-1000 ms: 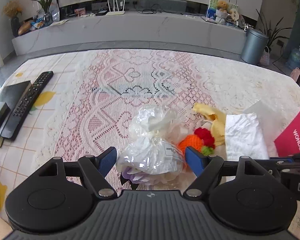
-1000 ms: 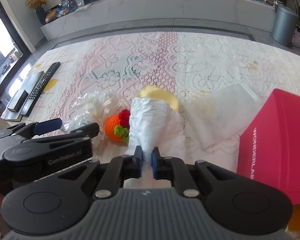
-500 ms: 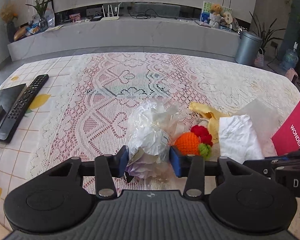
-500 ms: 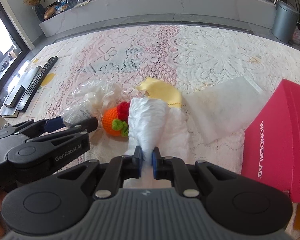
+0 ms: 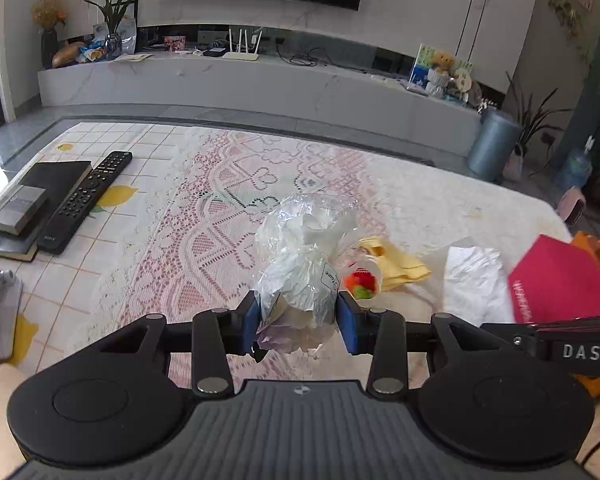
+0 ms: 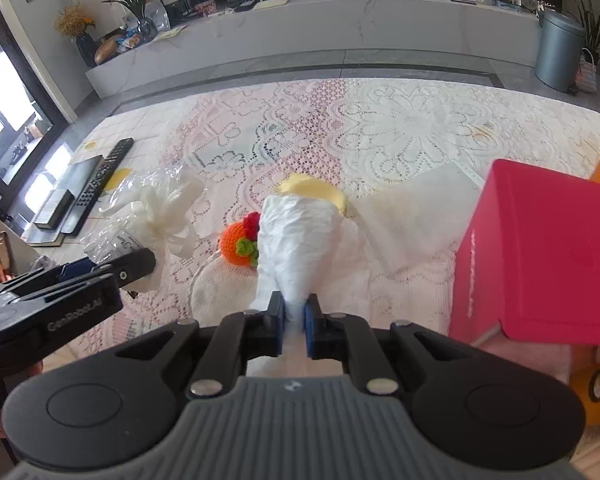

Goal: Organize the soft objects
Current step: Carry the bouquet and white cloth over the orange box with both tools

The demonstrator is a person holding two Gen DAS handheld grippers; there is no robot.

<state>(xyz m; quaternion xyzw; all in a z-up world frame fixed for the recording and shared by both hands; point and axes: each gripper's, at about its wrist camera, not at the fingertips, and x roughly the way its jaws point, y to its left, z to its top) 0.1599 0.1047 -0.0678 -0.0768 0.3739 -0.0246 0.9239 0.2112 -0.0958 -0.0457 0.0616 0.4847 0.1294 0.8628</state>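
Left gripper (image 5: 298, 322) closing, blue pads pressed on crinkled clear plastic bag (image 5: 306, 258) of white stuffing, near table's front edge. Right gripper (image 6: 295, 322) pinched narrow on wrinkled white cloth (image 6: 296, 244), beside orange knitted toy (image 6: 240, 246).

Our left claw (image 5: 297, 322), wide apart a second ago, is closing and now presses its pads on the clear plastic bag (image 5: 304, 264), lifting it off the bench (image 5: 160, 240). Our right claw (image 6: 294, 320) rises too, raising the white cloth (image 6: 296, 240).
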